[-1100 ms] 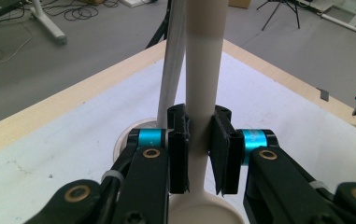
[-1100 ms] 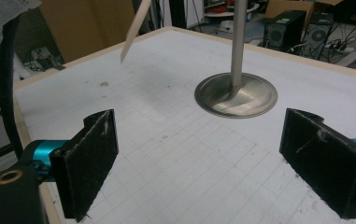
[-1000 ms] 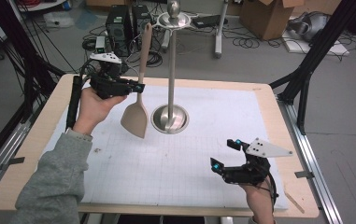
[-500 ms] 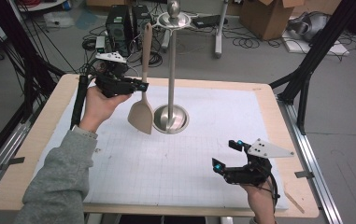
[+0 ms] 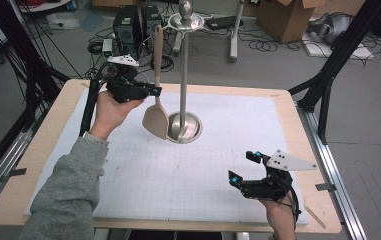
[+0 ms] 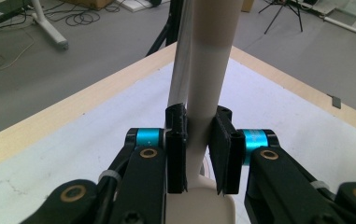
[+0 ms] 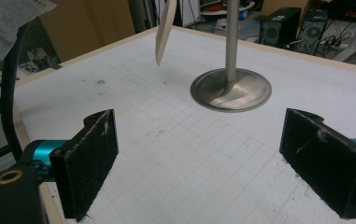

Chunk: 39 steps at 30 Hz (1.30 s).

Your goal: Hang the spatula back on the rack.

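Note:
A beige spatula [image 5: 156, 90] hangs upright in the air, blade down, just left of a metal stand [image 5: 184, 65] with a round base. My left gripper [image 5: 154, 92] is shut on the spatula's handle [image 6: 204, 88], with both pads pressed against it and the blade [image 6: 199, 205] below the jaws. In the right gripper view the spatula's blade [image 7: 165, 28] shows at the top, left of the stand's pole [image 7: 232, 37]. My right gripper [image 5: 243, 167] rests low at the table's front right, open, with nothing between its jaws [image 7: 203, 163].
The white gridded mat [image 5: 188, 170] covers most of the wooden table [image 5: 38, 150]. The stand's round base [image 5: 184, 127] sits at the mat's middle back. Black frame posts flank the table, and cables, boxes and computers lie on the floor behind.
My left gripper has lifted the spatula slightly up and to the right, nearer the stand. The right gripper has stayed where it was.

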{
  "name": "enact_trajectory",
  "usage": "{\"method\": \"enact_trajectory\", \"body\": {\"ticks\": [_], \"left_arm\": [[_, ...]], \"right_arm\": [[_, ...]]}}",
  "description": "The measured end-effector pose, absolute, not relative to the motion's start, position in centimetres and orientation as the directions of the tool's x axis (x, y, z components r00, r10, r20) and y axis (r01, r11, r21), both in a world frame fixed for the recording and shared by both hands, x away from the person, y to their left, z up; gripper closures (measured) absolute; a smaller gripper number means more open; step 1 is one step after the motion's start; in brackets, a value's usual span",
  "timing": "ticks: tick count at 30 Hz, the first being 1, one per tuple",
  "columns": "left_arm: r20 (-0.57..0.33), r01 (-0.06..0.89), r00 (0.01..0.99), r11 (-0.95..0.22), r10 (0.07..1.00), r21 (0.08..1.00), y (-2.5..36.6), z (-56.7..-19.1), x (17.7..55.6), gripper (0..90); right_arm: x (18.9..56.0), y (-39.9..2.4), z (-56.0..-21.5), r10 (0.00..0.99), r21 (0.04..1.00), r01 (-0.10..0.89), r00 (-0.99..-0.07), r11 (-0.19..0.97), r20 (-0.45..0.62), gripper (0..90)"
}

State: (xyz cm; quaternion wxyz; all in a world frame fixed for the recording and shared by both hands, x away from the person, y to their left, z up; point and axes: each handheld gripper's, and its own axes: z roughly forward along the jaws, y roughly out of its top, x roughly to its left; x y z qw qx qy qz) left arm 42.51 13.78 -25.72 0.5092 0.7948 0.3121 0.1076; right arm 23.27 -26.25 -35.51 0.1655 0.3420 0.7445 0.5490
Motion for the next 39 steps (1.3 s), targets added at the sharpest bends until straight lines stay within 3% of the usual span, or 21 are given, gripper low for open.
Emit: {"method": "enact_trajectory", "body": {"ticks": [11, 21, 32, 39], "left_arm": [[-0.177, 0.400, 0.782, -0.265, 0.597, 0.877, 13.7, -25.9, 42.8, 75.4], [-0.187, 0.400, 0.775, -0.239, 0.604, 0.885, 14.4, -25.7, 42.8, 66.2], [-0.157, 0.398, 0.757, -0.258, 0.634, 0.880, 15.0, -25.1, 42.0, 12.4], [-0.133, 0.397, 0.752, -0.282, 0.646, 0.873, 15.2, -24.9, 41.3, 8.2]], "right_arm": [[23.2, -26.5, -35.5, 0.695, 0.932, 0.324, -0.708, 0.162, 0.126, 10.7], [23.2, -26.3, -35.6, 0.696, 0.929, 0.330, -0.707, 0.166, 0.127, 10.7], [23.3, -26.2, -35.7, 0.694, 0.926, 0.337, -0.708, 0.169, 0.131, 10.7], [23.3, -26.0, -35.6, 0.692, 0.926, 0.334, -0.711, 0.178, 0.124, 10.7]]}}
